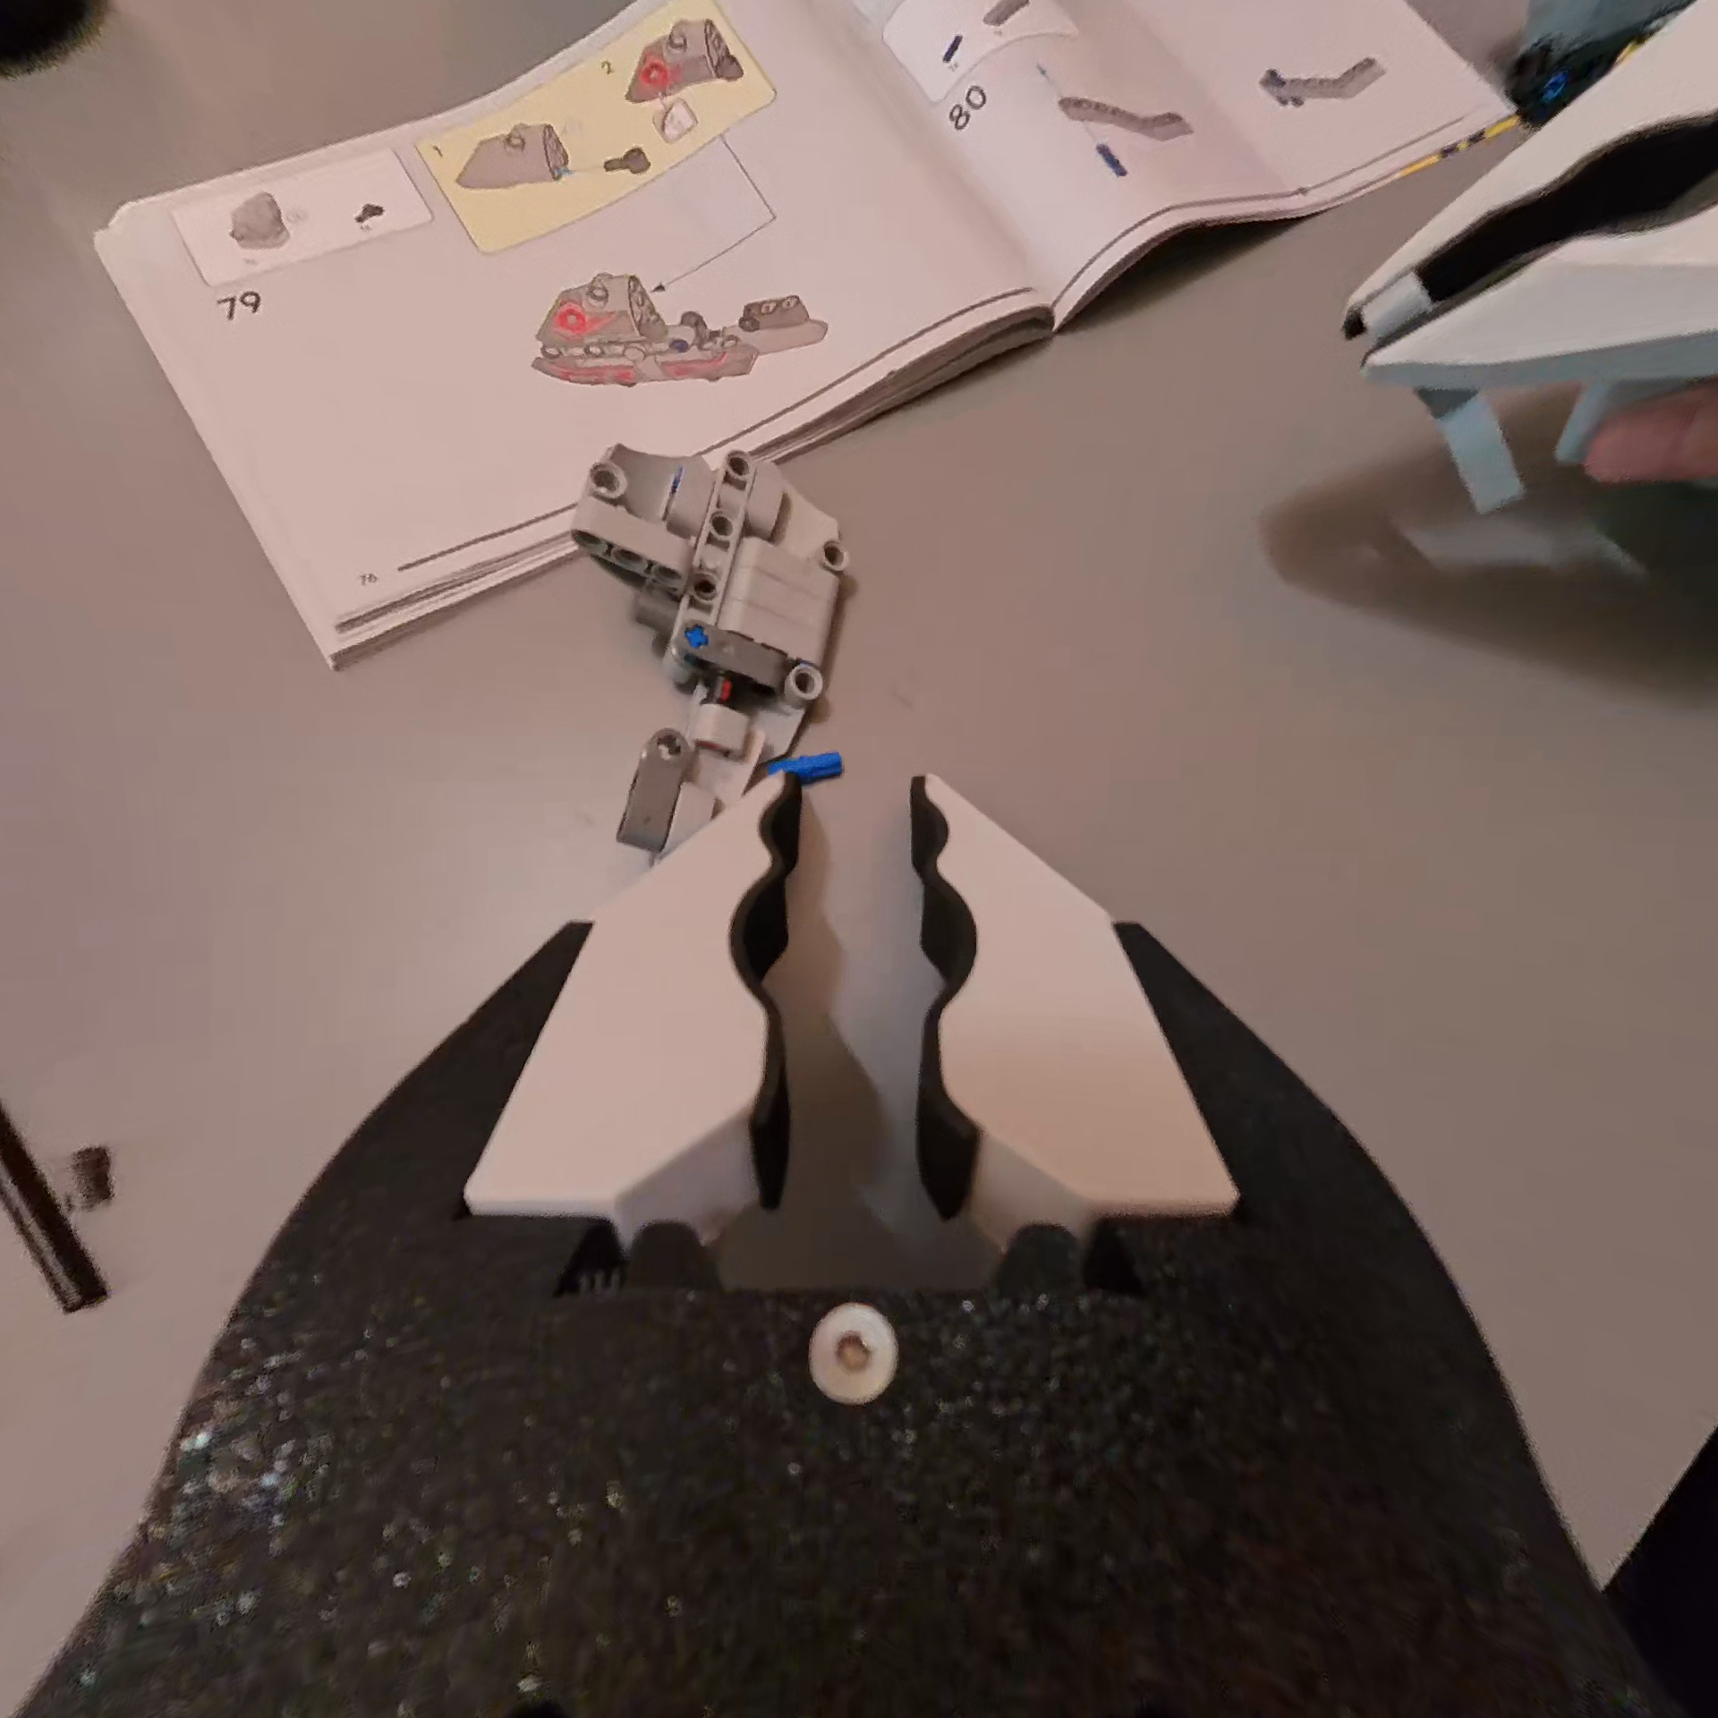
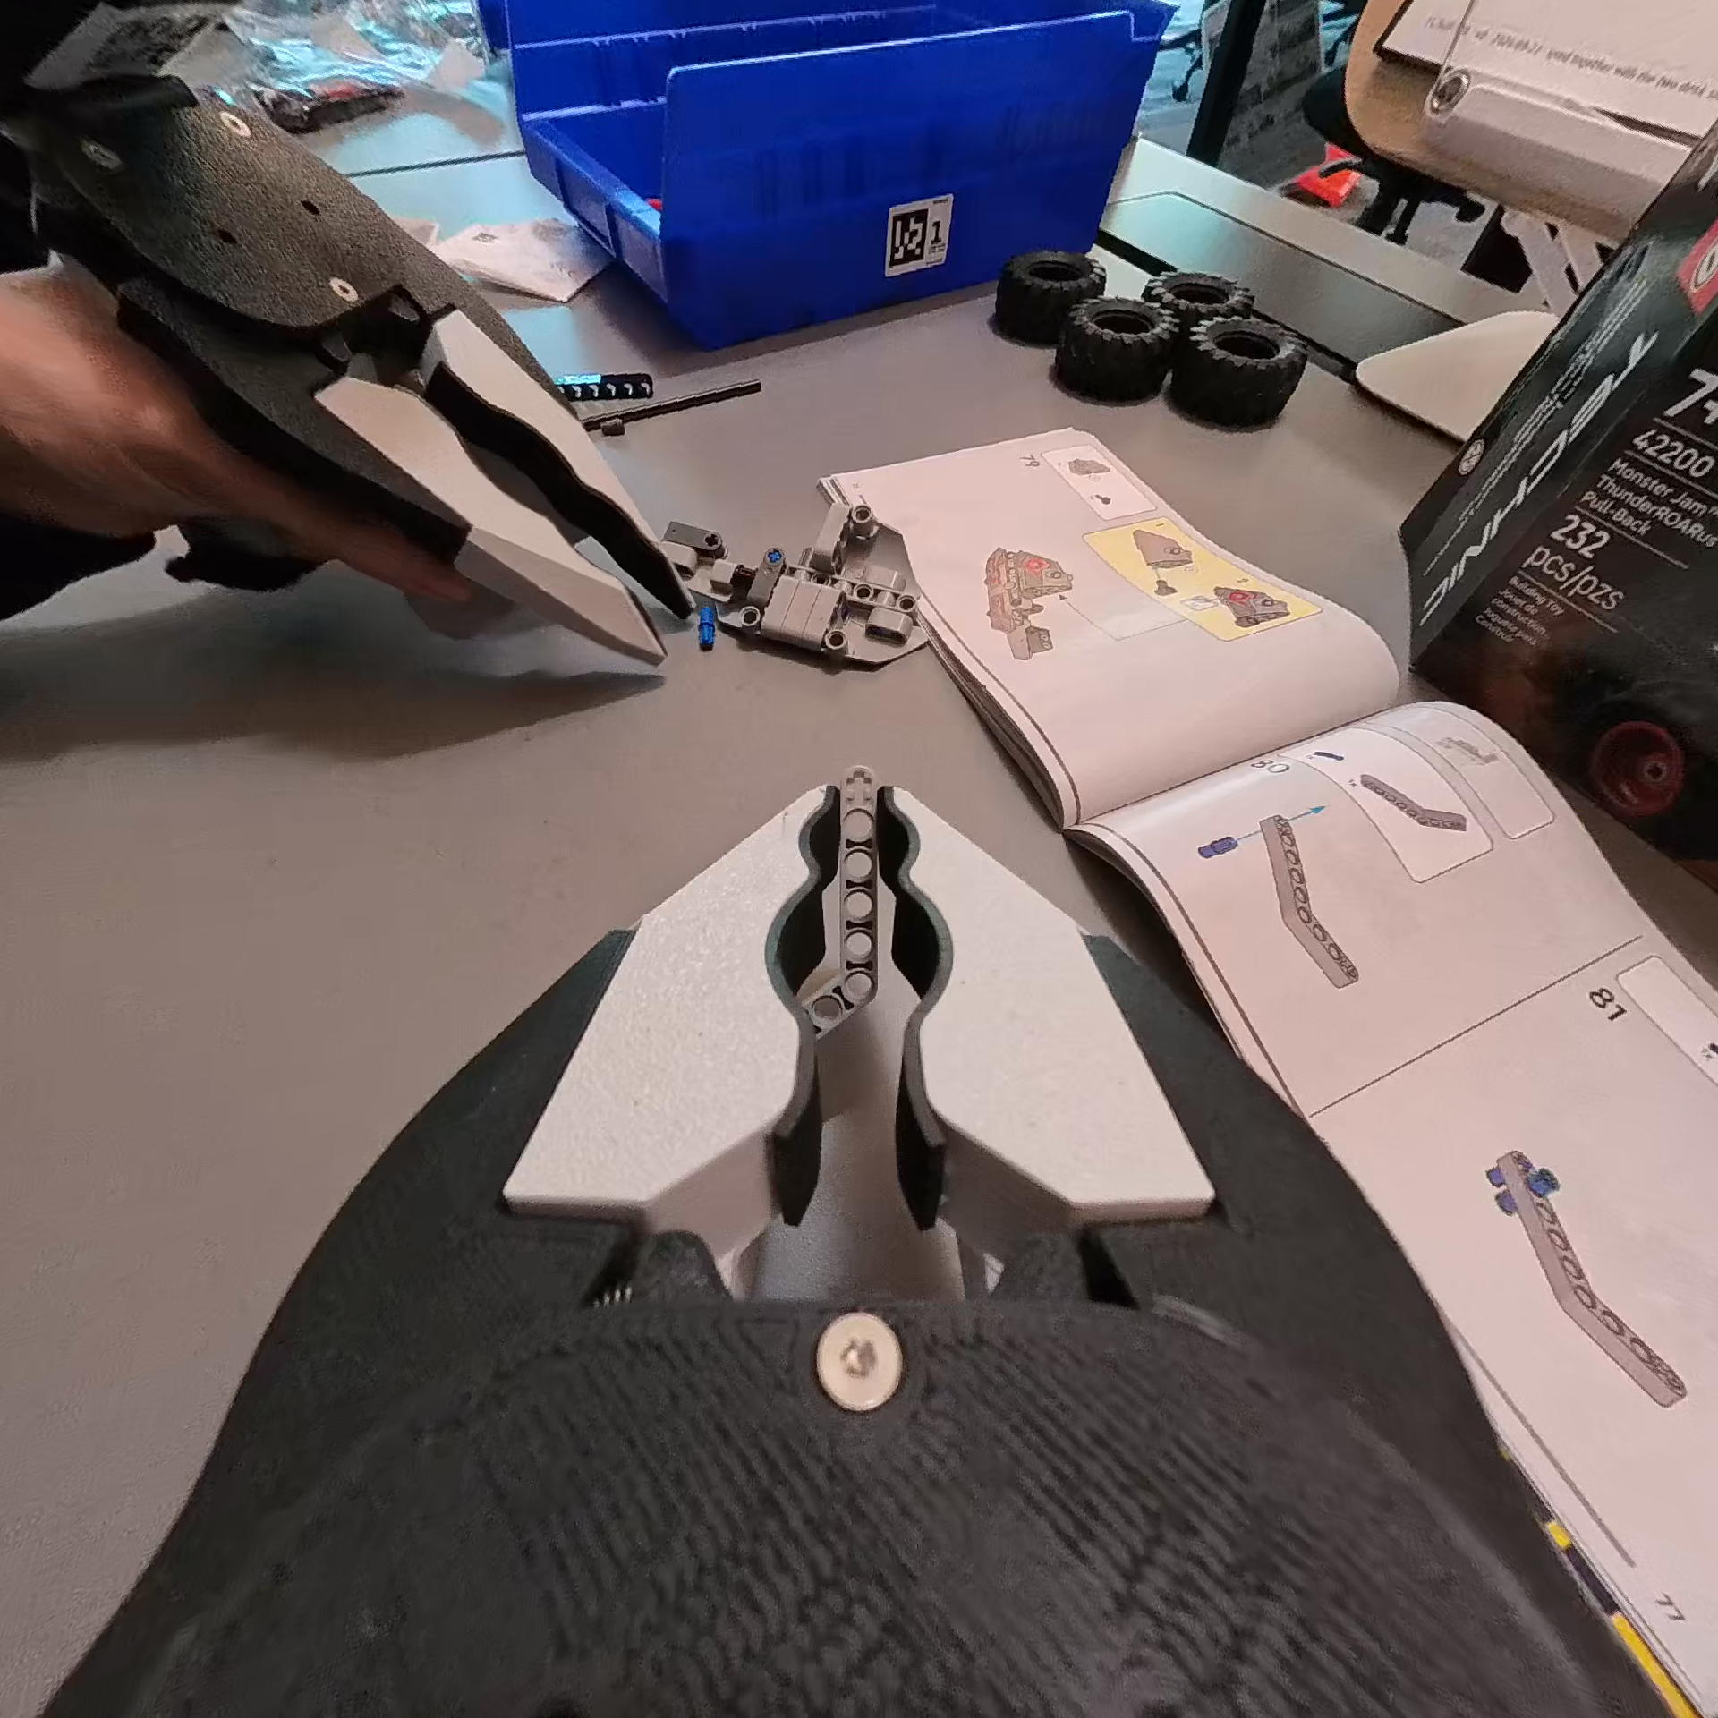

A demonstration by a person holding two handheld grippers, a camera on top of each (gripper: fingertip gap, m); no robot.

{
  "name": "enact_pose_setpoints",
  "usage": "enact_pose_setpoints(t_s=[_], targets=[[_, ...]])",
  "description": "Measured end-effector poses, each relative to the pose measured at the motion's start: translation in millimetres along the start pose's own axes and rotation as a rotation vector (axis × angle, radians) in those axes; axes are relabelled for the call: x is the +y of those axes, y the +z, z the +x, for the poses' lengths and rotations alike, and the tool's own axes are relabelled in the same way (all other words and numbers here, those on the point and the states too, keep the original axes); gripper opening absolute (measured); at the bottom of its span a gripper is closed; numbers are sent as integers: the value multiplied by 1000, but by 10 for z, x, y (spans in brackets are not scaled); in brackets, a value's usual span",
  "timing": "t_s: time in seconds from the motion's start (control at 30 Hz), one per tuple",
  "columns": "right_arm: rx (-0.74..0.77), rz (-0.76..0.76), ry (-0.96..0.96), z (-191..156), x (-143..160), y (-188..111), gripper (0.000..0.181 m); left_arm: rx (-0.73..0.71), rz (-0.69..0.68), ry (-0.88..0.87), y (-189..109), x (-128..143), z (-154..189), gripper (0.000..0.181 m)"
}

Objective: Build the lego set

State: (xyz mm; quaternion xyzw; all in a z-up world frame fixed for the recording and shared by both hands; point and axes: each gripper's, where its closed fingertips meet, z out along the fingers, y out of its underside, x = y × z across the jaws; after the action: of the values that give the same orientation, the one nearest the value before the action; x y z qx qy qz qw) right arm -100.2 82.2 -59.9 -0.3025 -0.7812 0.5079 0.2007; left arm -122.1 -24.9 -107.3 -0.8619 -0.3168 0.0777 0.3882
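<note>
My right tongs (image 2: 860,790) are clamped on a grey bent liftarm beam (image 2: 851,906), a slim perforated piece with a row of round holes; it runs back between the two pads, its tip poking just past the fingertips and its angled end lying in the wavy recess. Ahead on the grey bench (image 2: 279,837) sits the half-built grey assembly (image 1: 720,576), a flat cluster of beams and pin holes with a blue cross-axle end showing, one corner of it touching the edge of the open instruction booklet (image 1: 465,390). Just beside the assembly lies a small blue pin (image 1: 807,765), loose on the bench. My left tongs (image 1: 855,790) are parted with nothing between them, their tips hovering right at that pin; in the right wrist view a hand (image 2: 139,465) grips their handle. Beyond, I see four black knobbly tyres (image 2: 1153,335) bunched together, a blue plastic bin (image 2: 818,158) carrying a square coded tag, a thin black axle (image 2: 679,400) and clear bags farther left. On the right a dark product box (image 2: 1580,483) stands against the booklet's far edge. The booklet shows numbered step drawings and the box bears printed lettering.
</note>
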Motion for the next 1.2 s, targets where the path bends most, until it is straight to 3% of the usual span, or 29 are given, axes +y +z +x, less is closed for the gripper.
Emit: enact_pose_setpoints(t_s=[0.03,0.27,0.43,0.63,0.8,1.2], targets=[[-5,4,3,-4,0,1,6,2,6,-9,14,-12,5,21],[-33,25,11,-37,-15,-3,6,59,-7,73,32,-15,203,20],[-33,35,17,-24,-20,-25,6,-98,-30,199,-84,-73,-114,17],[-42,26,4,-54,-10,-12,6,-61,-52,203,97,-51,-78,16],[-61,19,-9,-93,-1,-8,6,-31,-29,124,132,-48,-61,5],[-98,1,-32,-171,24,8,6,37,7,228,105,-22,-45,2]])
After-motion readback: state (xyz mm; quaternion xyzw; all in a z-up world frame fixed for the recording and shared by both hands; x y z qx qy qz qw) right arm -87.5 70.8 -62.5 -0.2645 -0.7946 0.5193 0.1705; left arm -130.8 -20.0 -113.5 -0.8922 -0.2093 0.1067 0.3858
